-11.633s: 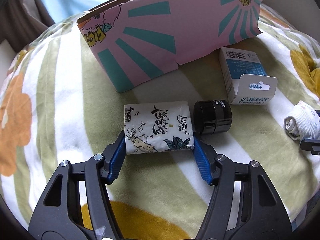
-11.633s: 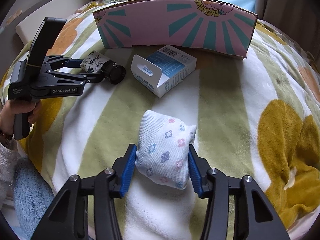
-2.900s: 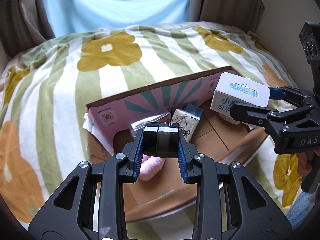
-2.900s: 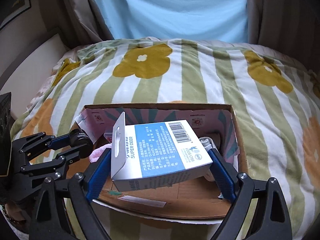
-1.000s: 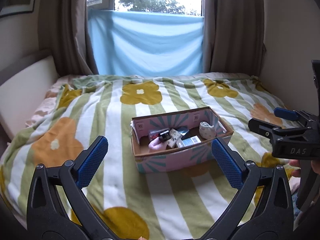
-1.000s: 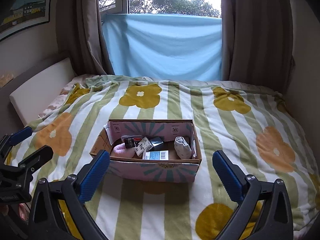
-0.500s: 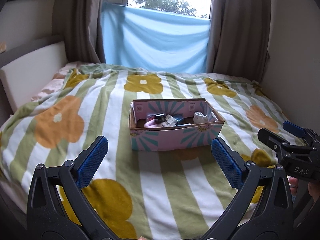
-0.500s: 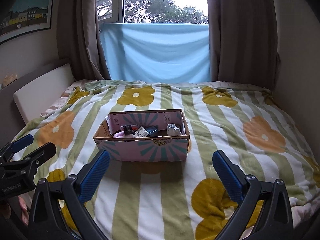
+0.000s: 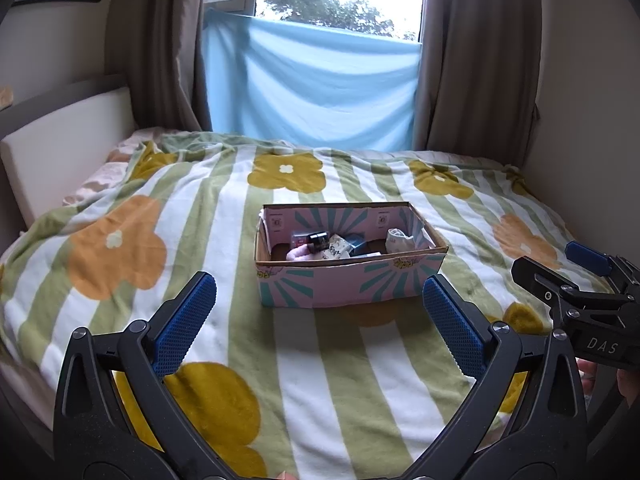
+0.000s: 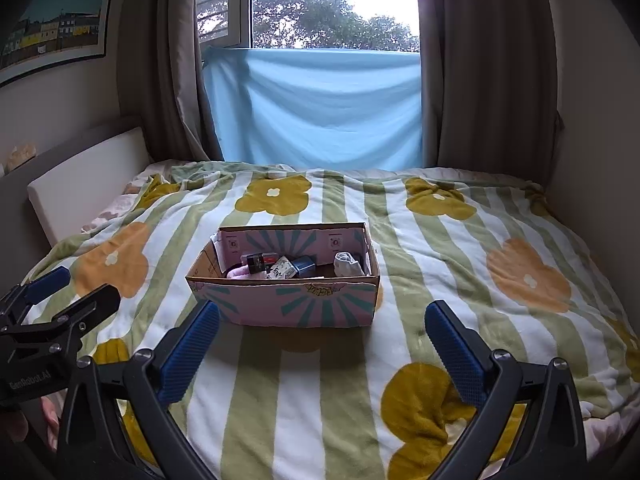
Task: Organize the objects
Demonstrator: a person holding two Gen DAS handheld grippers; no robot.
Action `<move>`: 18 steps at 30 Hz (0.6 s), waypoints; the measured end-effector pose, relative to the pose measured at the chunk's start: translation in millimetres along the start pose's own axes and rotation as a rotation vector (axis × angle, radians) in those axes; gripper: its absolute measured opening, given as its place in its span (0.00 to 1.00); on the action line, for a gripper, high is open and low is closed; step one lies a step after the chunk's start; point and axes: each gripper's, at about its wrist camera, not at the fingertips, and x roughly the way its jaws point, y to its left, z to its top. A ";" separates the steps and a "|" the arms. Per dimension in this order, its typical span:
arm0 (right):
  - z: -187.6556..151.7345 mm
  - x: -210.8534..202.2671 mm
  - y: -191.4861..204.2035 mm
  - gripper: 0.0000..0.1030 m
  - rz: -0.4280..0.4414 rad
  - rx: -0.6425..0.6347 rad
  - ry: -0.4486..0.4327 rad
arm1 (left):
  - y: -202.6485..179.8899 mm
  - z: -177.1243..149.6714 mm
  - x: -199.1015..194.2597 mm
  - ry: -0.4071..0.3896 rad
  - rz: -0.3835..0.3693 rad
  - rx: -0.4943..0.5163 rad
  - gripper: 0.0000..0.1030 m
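Several small items sit inside the pink-and-teal cardboard box in the middle of the bed: a white sock at its right end, a black jar, a printed tissue pack and something pink toward the left. Around the box spreads a striped blanket with flowers, with a blue cloth hung across the window behind. Both the left gripper and the right gripper hover well short of the box, jaws spread wide and empty.
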 end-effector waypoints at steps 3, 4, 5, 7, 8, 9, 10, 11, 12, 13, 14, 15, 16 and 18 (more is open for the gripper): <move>0.8 1.3 -0.4 0.99 -0.001 -0.001 0.003 | -2.2 1.4 1.3 -0.004 -0.003 0.004 1.00; 0.3 0.7 0.2 0.99 -0.002 -0.001 0.002 | -2.9 1.6 1.6 -0.006 -0.004 0.006 1.00; 0.4 1.2 -0.2 0.99 -0.004 -0.002 0.002 | -3.5 1.7 1.9 -0.008 -0.004 0.008 1.00; 0.4 1.9 -0.3 0.99 -0.007 -0.003 0.005 | -4.4 1.5 2.3 -0.012 -0.006 0.010 1.00; 0.3 2.3 -0.5 0.99 -0.011 -0.006 0.007 | -4.4 1.4 2.2 -0.015 -0.009 0.010 1.00; 0.0 3.5 -0.9 0.99 -0.012 -0.006 0.009 | -4.7 1.5 2.6 -0.014 -0.011 0.010 1.00; -0.1 4.6 -1.4 0.99 -0.011 -0.005 0.016 | -4.9 1.6 3.2 -0.013 -0.010 0.010 1.00; -0.1 5.8 -1.8 0.99 -0.010 -0.003 0.021 | -4.9 1.5 3.1 -0.014 -0.010 0.011 1.00; -0.3 6.0 -2.3 0.99 -0.009 -0.002 0.022 | -5.1 1.6 3.1 -0.016 -0.008 0.013 1.00; -0.1 6.7 -2.4 0.99 -0.009 -0.002 0.022 | -5.5 1.6 3.2 -0.017 -0.007 0.016 1.00; 0.0 6.7 -2.5 0.99 -0.011 -0.004 0.024 | -5.4 1.7 3.5 -0.018 -0.007 0.018 1.00; 0.0 7.2 -2.7 0.99 -0.011 -0.005 0.026 | -5.7 1.6 3.5 -0.018 -0.007 0.018 1.00; -0.2 6.6 -2.5 0.99 -0.008 -0.002 0.021 | -6.0 1.4 3.5 -0.017 -0.006 0.018 1.00; 0.0 7.2 -2.6 0.99 -0.011 -0.002 0.025 | -5.9 1.4 3.4 -0.019 -0.006 0.017 1.00</move>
